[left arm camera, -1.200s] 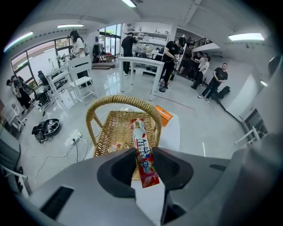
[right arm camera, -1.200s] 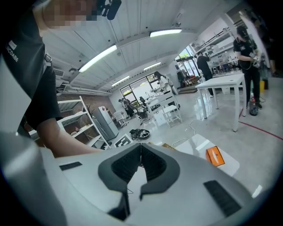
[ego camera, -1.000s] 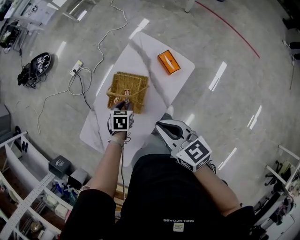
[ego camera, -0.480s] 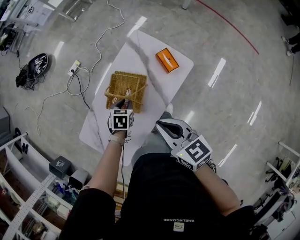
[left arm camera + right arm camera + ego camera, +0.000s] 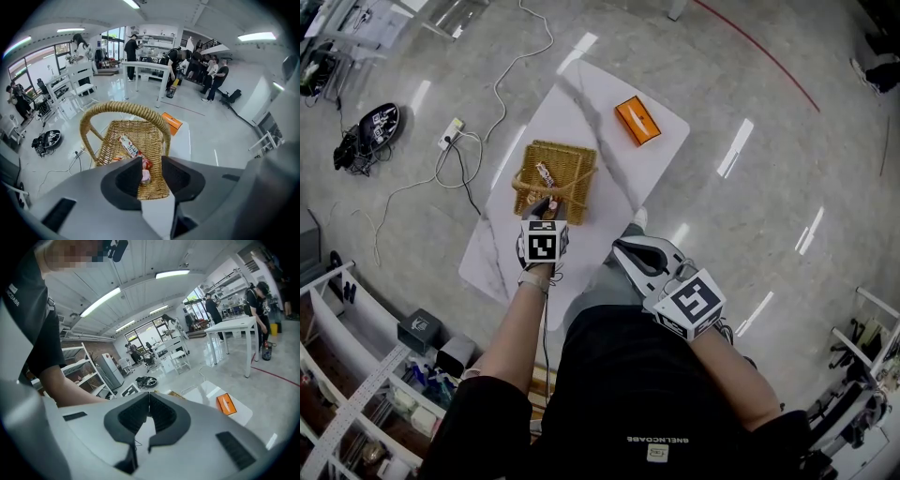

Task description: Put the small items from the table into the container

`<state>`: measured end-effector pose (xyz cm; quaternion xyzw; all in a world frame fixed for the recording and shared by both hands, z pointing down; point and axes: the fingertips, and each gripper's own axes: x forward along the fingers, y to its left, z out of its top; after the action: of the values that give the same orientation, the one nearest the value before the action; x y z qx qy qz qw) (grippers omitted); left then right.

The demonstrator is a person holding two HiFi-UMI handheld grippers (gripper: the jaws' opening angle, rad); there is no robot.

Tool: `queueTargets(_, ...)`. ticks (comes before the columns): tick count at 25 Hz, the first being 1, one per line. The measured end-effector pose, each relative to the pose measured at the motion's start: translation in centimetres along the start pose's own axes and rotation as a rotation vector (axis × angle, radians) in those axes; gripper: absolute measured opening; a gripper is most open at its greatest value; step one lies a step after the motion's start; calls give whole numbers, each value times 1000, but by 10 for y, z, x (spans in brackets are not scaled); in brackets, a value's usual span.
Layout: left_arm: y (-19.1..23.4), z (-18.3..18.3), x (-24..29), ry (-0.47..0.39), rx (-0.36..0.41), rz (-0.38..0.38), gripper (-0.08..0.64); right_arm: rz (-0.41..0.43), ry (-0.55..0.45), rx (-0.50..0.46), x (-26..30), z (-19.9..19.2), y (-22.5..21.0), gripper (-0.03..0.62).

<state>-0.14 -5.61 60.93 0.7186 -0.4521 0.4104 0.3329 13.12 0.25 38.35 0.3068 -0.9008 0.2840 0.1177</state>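
Left gripper view: left gripper (image 5: 152, 162) jaws part-open, gripping nothing, over the basket (image 5: 105, 150); snack packet (image 5: 129, 146) lies inside. Right gripper (image 5: 147, 397) jaws closed, empty. Withdraw clear of the handle (image 5: 123, 108) before the next pick.

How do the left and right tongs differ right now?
The left tongs have their jaws apart; the right tongs have theirs shut tip to tip. The left tongs hang over the wicker basket, pointing steeply down into it; the right tongs are held well short of the basket, pointing closer to level. Shared: neither appears to grip anything.
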Motion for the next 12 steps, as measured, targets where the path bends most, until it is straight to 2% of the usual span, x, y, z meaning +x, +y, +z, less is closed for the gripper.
queueTargets(4, 0, 1, -11, -21, -16, 14, 120, 10, -4, -13, 0, 3, 2, 11)
queueTargets(12, -3, 22, -51, -121, -43, 19, 120, 42, -11, -68, 5, 23, 3, 11)
